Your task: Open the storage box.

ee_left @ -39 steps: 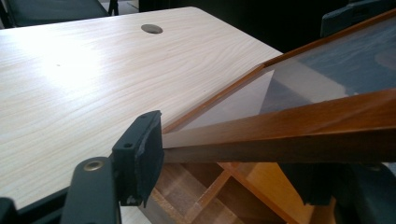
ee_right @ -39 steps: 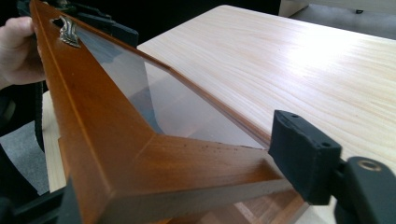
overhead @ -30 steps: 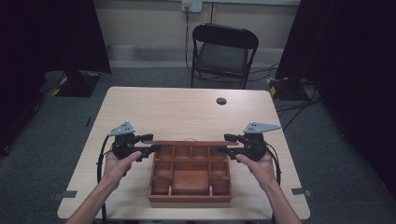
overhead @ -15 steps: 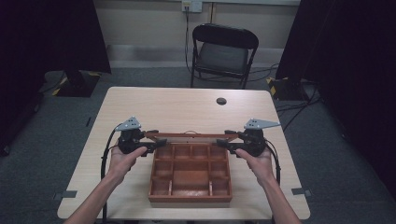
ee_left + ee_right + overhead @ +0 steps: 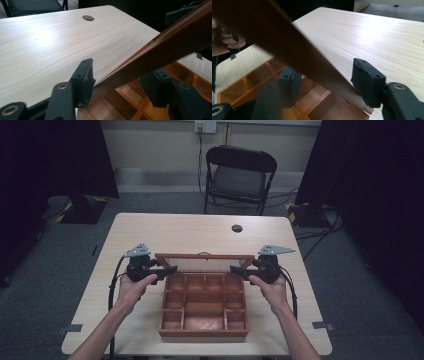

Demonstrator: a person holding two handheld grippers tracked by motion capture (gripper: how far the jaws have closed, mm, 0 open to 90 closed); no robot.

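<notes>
Raised further since before, the glass-paned wooden lid [image 5: 205,262] stands tilted over the box [image 5: 204,305], both tongs [image 5: 167,269] [image 5: 237,269] open astride its frame.

Box [image 5: 204,309] on the counter [image 5: 150,232], near its front edge, about midway left to right. Lid [image 5: 204,263] raised at the box's far side, tilted, standing above the rear compartments. Left gripper [image 5: 167,269] at the lid's left end, right gripper [image 5: 239,269] at its right end, fingers [image 5: 83,80] on either side of the lid's frame. Hole [image 5: 237,228] in the counter behind the box, toward the right. Chair [image 5: 239,176] on the floor beyond the counter's far edge.
</notes>
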